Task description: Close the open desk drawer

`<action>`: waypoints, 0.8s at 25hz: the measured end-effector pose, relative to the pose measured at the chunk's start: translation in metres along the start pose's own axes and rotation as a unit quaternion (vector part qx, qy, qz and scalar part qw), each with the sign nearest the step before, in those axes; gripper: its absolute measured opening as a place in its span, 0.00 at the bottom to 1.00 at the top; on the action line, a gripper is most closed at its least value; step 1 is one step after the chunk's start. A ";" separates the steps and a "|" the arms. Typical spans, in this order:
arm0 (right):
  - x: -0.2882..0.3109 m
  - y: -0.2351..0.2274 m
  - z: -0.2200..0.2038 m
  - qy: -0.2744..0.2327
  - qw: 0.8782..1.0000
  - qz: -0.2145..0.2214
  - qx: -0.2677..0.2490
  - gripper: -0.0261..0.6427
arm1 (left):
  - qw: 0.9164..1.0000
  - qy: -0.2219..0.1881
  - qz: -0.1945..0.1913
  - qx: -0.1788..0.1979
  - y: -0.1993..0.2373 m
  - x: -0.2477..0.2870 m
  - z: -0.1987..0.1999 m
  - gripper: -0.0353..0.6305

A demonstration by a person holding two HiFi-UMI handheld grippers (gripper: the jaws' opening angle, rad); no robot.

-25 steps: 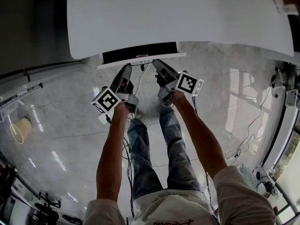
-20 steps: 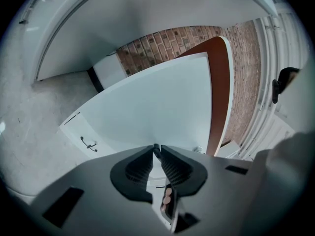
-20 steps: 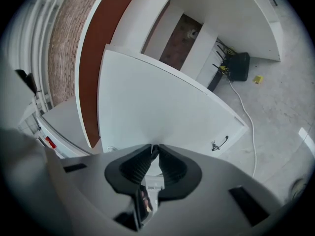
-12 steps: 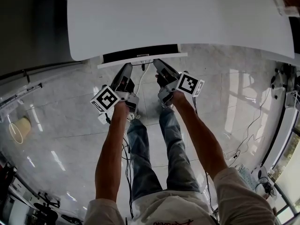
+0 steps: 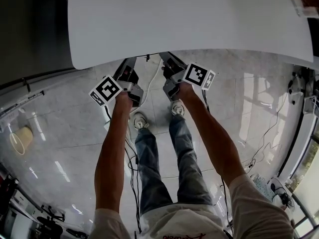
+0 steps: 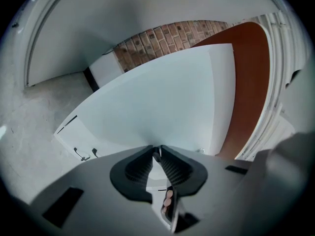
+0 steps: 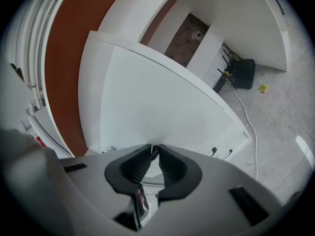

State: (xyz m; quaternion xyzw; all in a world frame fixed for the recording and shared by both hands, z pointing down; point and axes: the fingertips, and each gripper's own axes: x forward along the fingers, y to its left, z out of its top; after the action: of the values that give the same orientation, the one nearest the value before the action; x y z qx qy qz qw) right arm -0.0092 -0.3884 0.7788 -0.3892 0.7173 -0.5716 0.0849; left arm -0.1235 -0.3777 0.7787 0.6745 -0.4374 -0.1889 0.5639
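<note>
The drawer (image 6: 162, 97) front, stiff and smooth under the desk's (image 5: 189, 19) near edge, probably slides lightly, so flat pushing suits it. The left gripper (image 6: 157, 150), its jaws just closed, and the right gripper (image 7: 153, 149) both have their tips together on nothing.

We seem to be in an office or lab-like workroom rather than a home. A wide white table (image 5: 199, 19) stands on a glossy, pale tiled floor (image 5: 60, 128). Loose cables (image 5: 271, 128) trail over that floor beyond the table's right edge, toward a bright window (image 5: 311, 193). Under the table we see a black box (image 7: 244, 73) with leads plugged in, and a bare brick wall (image 6: 162, 36) behind. A pale round bin (image 5: 19, 138) stands off the table's left edge.
</note>
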 end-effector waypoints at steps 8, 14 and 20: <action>0.029 0.003 0.030 0.011 0.999 -0.022 -0.022 0.14 | 1.000 0.018 0.021 0.007 -0.003 0.030 0.028 0.15; 0.030 0.007 0.031 -0.003 0.999 -0.015 -0.038 0.14 | 1.000 0.008 0.011 0.000 -0.003 0.029 0.027 0.15; 0.023 0.002 0.022 0.007 0.999 -0.013 -0.040 0.25 | 1.000 -0.001 0.006 0.006 -0.002 0.026 0.018 0.20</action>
State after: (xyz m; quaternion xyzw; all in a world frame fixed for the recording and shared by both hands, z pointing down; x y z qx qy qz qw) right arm -0.0136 -0.4200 0.7772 -0.3973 0.7351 -0.5464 0.0571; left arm -0.1223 -0.4097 0.7778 0.6750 -0.4431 -0.1840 0.5606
